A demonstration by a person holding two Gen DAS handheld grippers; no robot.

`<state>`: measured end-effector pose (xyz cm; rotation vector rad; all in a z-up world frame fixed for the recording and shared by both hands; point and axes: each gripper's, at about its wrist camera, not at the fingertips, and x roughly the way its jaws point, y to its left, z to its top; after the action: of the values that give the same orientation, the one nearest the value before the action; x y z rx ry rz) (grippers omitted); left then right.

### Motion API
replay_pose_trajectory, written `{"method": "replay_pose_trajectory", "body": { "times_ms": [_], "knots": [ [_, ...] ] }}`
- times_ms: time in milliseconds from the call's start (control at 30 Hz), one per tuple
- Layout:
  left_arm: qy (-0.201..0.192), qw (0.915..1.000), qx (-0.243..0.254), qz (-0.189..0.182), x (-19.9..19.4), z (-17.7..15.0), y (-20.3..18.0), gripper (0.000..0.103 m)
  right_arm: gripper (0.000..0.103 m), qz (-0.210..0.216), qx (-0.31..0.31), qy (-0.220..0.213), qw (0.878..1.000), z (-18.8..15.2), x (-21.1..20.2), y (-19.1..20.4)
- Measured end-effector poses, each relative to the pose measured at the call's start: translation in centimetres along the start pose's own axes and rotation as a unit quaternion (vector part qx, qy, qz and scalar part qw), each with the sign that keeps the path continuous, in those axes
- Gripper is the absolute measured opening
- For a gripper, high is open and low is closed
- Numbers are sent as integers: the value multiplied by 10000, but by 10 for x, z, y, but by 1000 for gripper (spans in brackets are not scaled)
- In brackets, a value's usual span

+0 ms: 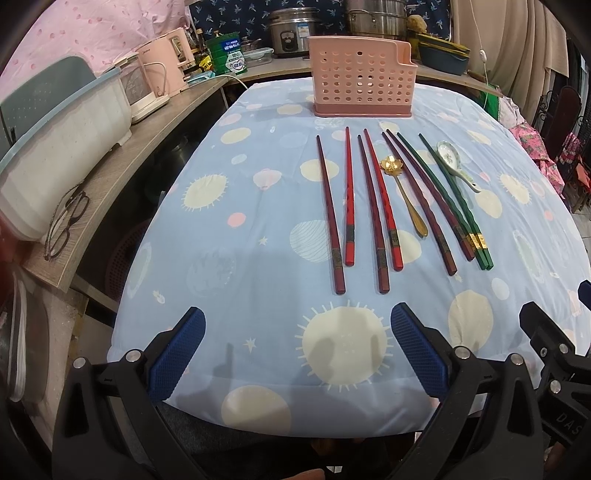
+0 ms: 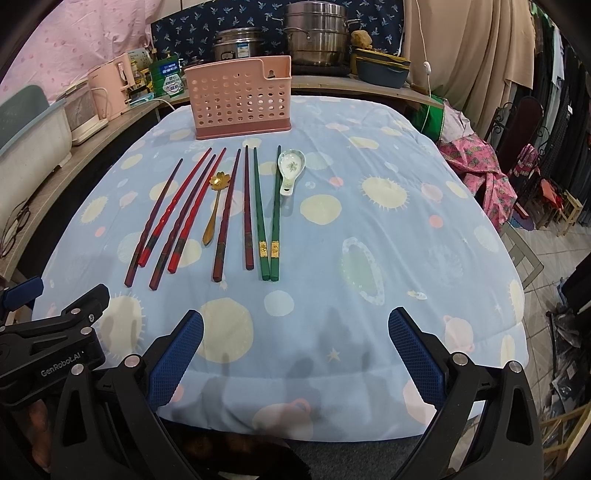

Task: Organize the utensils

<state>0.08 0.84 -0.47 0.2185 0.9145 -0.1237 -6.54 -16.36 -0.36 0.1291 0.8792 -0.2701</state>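
Observation:
Several chopsticks lie side by side on the blue patterned tablecloth (image 1: 258,258): dark red and bright red ones (image 1: 349,199) on the left, purple ones in the middle, a green pair (image 2: 267,218) on the right. Among them lies a gold flower-bowl spoon (image 1: 404,199) (image 2: 214,206), and a white ceramic spoon (image 1: 452,164) (image 2: 291,168) rests at the right end. Behind them stands a pink perforated utensil basket (image 1: 360,79) (image 2: 240,98). My left gripper (image 1: 297,321) and right gripper (image 2: 295,323) hover open over the table's near edge, nothing between their fingers.
To the left, a wooden counter holds eyeglasses (image 1: 66,221), a white bin (image 1: 55,147) and a pink kettle (image 1: 166,70). Steel pots (image 2: 317,33) stand behind the table. Chairs and pink cloth (image 2: 480,173) crowd the right side.

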Motion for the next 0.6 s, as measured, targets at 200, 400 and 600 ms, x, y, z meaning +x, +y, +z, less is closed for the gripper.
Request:
{"method": "replay_pose_trajectory", "body": {
  "times_ms": [200, 400, 600],
  "knots": [
    [16, 10000, -52, 8, 4, 1, 0, 96, 96, 57, 63, 70, 9999, 2, 6, -7],
    [134, 9994, -317, 34, 27, 13, 14, 96, 96, 146, 169, 135, 9997, 3, 15, -14],
    [202, 9983, -548, -54, 49, 29, 24, 96, 96, 165, 214, 113, 9996, 13, 26, -19]
  ]
}}
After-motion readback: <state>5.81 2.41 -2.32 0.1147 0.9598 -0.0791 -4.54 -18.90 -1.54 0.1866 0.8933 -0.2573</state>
